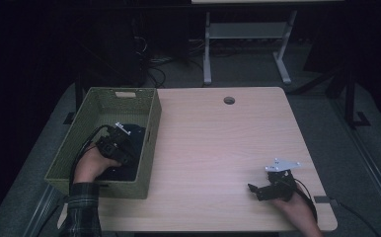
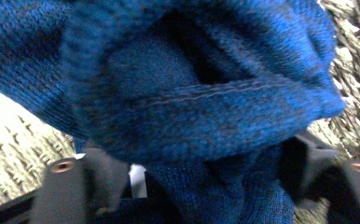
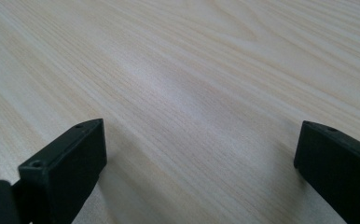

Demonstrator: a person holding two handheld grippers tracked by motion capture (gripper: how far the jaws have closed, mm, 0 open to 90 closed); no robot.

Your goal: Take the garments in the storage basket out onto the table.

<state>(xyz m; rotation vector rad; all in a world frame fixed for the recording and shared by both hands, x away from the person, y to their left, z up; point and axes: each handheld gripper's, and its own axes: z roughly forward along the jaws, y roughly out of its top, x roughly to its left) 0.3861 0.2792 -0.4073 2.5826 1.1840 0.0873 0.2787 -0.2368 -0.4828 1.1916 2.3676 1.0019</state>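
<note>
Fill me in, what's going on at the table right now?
The person's left gripper is down inside the woven basket at the left edge of the table, with a blue knitted garment bunched between its jaws. The pads sit on either side of the fabric, but whether they pinch it yet is hard to tell. The right gripper rests on the bare tabletop near the front right corner, jaws wide open, holding nothing.

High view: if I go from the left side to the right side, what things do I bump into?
Woven green basket with the left tool down inside it over blue knitted cloth → bare wooden table → right tool, resting on the table near the front right corner.
</note>
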